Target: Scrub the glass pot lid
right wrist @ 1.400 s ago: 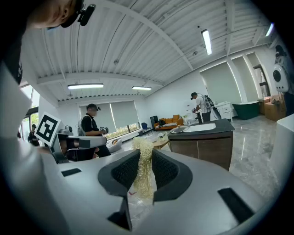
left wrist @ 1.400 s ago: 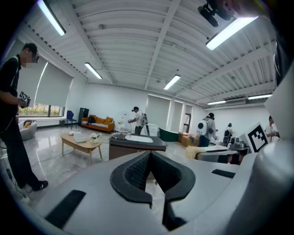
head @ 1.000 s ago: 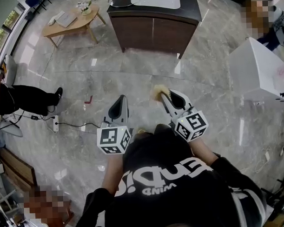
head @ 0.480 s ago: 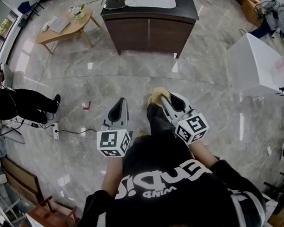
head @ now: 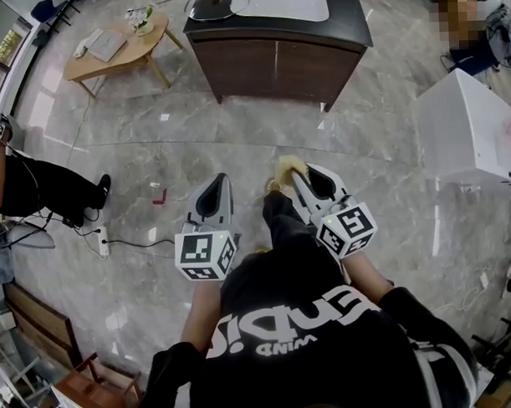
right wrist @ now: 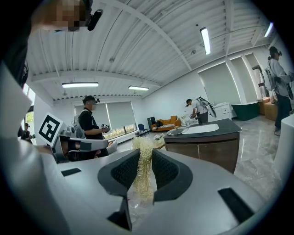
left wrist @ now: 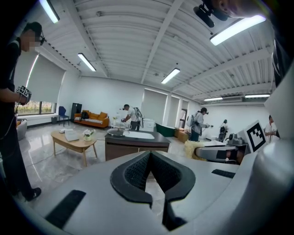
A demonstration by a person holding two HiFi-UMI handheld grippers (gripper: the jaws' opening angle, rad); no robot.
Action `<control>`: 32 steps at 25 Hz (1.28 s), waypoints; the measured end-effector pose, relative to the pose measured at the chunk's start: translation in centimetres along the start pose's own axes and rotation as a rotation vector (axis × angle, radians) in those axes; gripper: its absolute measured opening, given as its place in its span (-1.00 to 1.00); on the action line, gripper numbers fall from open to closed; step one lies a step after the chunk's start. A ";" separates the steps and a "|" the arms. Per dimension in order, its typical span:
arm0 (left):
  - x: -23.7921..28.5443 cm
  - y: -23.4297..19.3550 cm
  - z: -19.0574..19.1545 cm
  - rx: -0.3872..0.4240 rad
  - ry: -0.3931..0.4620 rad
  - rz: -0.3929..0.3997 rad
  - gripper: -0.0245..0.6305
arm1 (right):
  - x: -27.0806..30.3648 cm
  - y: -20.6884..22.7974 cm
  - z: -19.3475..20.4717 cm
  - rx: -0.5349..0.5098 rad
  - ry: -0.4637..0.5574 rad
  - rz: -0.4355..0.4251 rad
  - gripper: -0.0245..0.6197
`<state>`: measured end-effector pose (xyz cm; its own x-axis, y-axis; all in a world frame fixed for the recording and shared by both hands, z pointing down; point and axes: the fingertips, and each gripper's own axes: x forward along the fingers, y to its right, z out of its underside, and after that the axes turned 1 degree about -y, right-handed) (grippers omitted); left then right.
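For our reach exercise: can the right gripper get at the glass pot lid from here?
Probably not yet: the right gripper is over the floor, and the glass pot lid lies on the counter well ahead.

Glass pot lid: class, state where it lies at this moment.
In the head view the glass pot lid lies at the top, on the left end of the dark counter, beside the white panel and right of the wooden coffee table.

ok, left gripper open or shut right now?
Shut and empty: in the left gripper view, the left gripper tips meet with nothing between them.
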<state>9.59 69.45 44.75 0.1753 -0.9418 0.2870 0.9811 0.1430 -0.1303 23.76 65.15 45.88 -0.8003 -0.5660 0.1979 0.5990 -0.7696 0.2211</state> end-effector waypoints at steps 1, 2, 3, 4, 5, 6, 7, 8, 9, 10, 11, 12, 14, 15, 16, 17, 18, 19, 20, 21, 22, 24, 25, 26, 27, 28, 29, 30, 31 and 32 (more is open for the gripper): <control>0.9 -0.5 -0.3 0.001 -0.004 0.003 -0.88 | 0.9 0.6 -0.4 0.000 -0.001 0.000 -0.70; 1.9 -0.9 -0.7 0.003 -0.008 0.007 -0.88 | 1.8 1.2 -0.7 -0.001 -0.003 0.000 -0.70; 2.8 -1.4 -1.0 0.004 -0.012 0.012 -0.88 | 2.8 1.8 -1.1 -0.003 -0.003 -0.001 -0.70; 3.8 -1.9 -1.4 0.005 -0.014 0.017 -0.88 | 3.7 2.4 -1.5 -0.004 -0.004 -0.001 -0.70; 4.8 -2.4 -1.8 0.006 -0.016 0.020 -0.88 | 4.6 3.0 -1.9 -0.005 -0.004 -0.002 -0.70; 5.7 -2.8 -2.3 0.006 -0.019 0.023 -0.88 | 5.6 3.6 -2.3 -0.004 -0.004 -0.003 -0.70; 6.7 -3.2 -2.7 0.007 -0.021 0.024 -0.88 | 6.4 4.3 -2.8 -0.003 -0.005 -0.003 -0.70; 7.6 -3.6 -3.3 0.008 -0.023 0.024 -0.88 | 7.3 4.9 -3.3 -0.002 -0.006 -0.004 -0.70; 8.5 -3.9 -3.9 0.009 -0.025 0.024 -0.88 | 8.1 5.6 -3.9 -0.002 -0.008 -0.006 -0.70; 9.4 -4.2 -4.4 0.009 -0.026 0.025 -0.88 | 8.8 6.2 -4.4 -0.001 -0.009 -0.008 -0.70; 10.3 -4.5 -4.9 0.008 -0.029 0.025 -0.88 | 9.6 6.8 -4.9 -0.002 -0.011 -0.011 -0.70; 11.3 -4.9 -5.4 0.007 -0.030 0.024 -0.88 | 10.3 7.4 -5.4 -0.004 -0.013 -0.015 -0.70; 13.1 -5.4 -6.2 0.004 -0.029 0.020 -0.88 | 11.7 8.7 -6.2 -0.012 -0.016 -0.025 -0.70; 14.0 -5.6 -6.7 0.004 -0.025 0.016 -0.88 | 12.3 9.4 -6.6 -0.015 -0.019 -0.029 -0.70; 14.9 -5.8 -7.2 0.004 -0.021 0.012 -0.88 | 13.0 10.1 -7.0 -0.017 -0.020 -0.034 -0.70; 15.8 -6.1 -7.6 0.004 -0.016 0.007 -0.88 | 13.6 10.8 -7.4 -0.018 -0.021 -0.039 -0.70; 16.7 -6.4 -8.1 0.003 -0.012 0.001 -0.88 | 14.3 11.5 -7.8 -0.021 -0.022 -0.045 -0.70; 17.6 -6.7 -8.5 0.000 -0.008 -0.005 -0.88 | 14.9 12.1 -8.1 -0.025 -0.024 -0.051 -0.70; 18.4 -6.8 -8.8 -0.003 -0.004 -0.011 -0.88 | 15.5 12.6 -8.4 -0.029 -0.026 -0.058 -0.70; 19.1 -7.0 -9.1 -0.006 0.000 -0.017 -0.88 | 16.0 13.2 -8.7 -0.032 -0.029 -0.066 -0.70; 19.8 -7.1 -9.4 -0.010 0.005 -0.023 -0.88 | 16.5 13.7 -8.9 -0.035 -0.032 -0.073 -0.70; 21.0 -7.5 -10.0 -0.013 0.015 -0.039 -0.88 | 17.7 14.8 -9.2 -0.040 -0.039 -0.087 -0.70; 21.6 -7.8 -10.2 -0.013 0.020 -0.049 -0.88 | 18.4 15.4 -9.3 -0.041 -0.043 -0.095 -0.70; 22.1 -8.1 -10.5 -0.014 0.023 -0.059 -0.88 | 19.1 15.8 -9.4 -0.043 -0.047 -0.103 -0.70; 22.5 -8.5 -10.8 -0.015 0.025 -0.070 -0.88 | 19.7 16.2 -9.6 -0.045 -0.050 -0.112 -0.70; 22.8 -8.8 -11.0 -0.016 0.026 -0.081 -0.88 | 20.3 16.6 -9.8 -0.046 -0.052 -0.120 -0.70; 23.1 -9.2 -11.2 -0.019 0.026 -0.092 -0.88 | 20.8 16.8 -10.1 -0.047 -0.054 -0.129 -0.70; 23.3 -9.6 -11.4 -0.021 0.026 -0.103 -0.88 | 21.4 17.0 -10.3 -0.048 -0.054 -0.136 -0.70; 23.7 -10.1 -11.5 -0.024 0.026 -0.112 -0.88 | 22.0 17.2 -10.5 -0.048 -0.054 -0.141 -0.70; 24.1 -10.5 -11.6 -0.026 0.027 -0.118 -0.88 | 22.6 17.5 -10.6 -0.049 -0.053 -0.143 -0.70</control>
<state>2.57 41.71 42.01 0.0559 -0.9595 0.2762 0.9923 0.0227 -0.1217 15.86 35.72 44.10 -0.8741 -0.4341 0.2181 0.4758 -0.8555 0.2042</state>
